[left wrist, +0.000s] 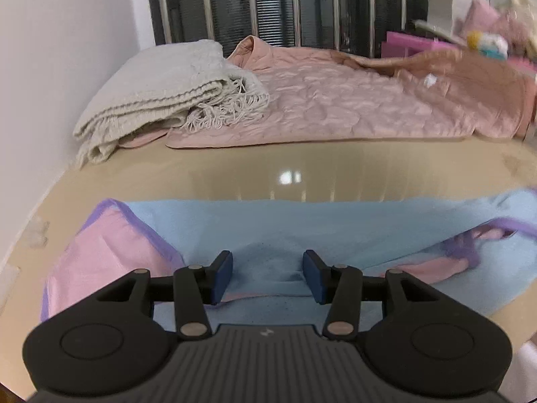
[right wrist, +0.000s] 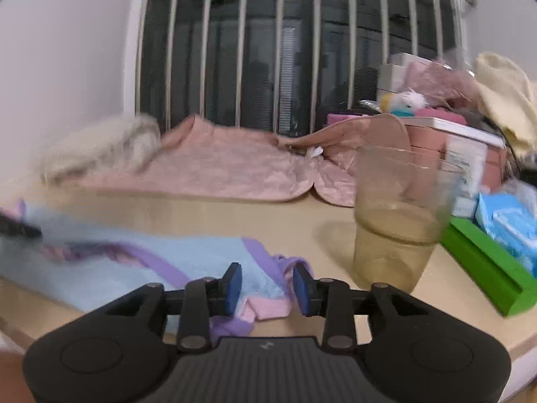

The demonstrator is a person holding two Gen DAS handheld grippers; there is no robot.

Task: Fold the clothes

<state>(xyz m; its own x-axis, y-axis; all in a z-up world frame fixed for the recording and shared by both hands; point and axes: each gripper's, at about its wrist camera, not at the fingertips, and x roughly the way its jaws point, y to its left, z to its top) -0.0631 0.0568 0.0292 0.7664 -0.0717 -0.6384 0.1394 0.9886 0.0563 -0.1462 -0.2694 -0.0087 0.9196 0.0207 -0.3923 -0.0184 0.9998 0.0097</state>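
Observation:
A light blue garment (left wrist: 268, 231) with pink lining and purple trim lies spread on the beige table (left wrist: 235, 164). My left gripper (left wrist: 267, 277) is open just over its blue middle, a raised fold of cloth between the blue pads. In the right wrist view the same garment (right wrist: 188, 262) stretches left, its pink and purple end bunched at the near edge. My right gripper (right wrist: 267, 288) is open over that bunched end, with nothing pinched between its fingers.
A pink quilted cloth (left wrist: 335, 104) and a folded cream fringed blanket (left wrist: 161, 90) lie at the back. A clear cup (right wrist: 399, 215) with liquid stands close to the right gripper's right side. Green box (right wrist: 486, 262), blue packets (right wrist: 510, 221) and clutter fill the right side.

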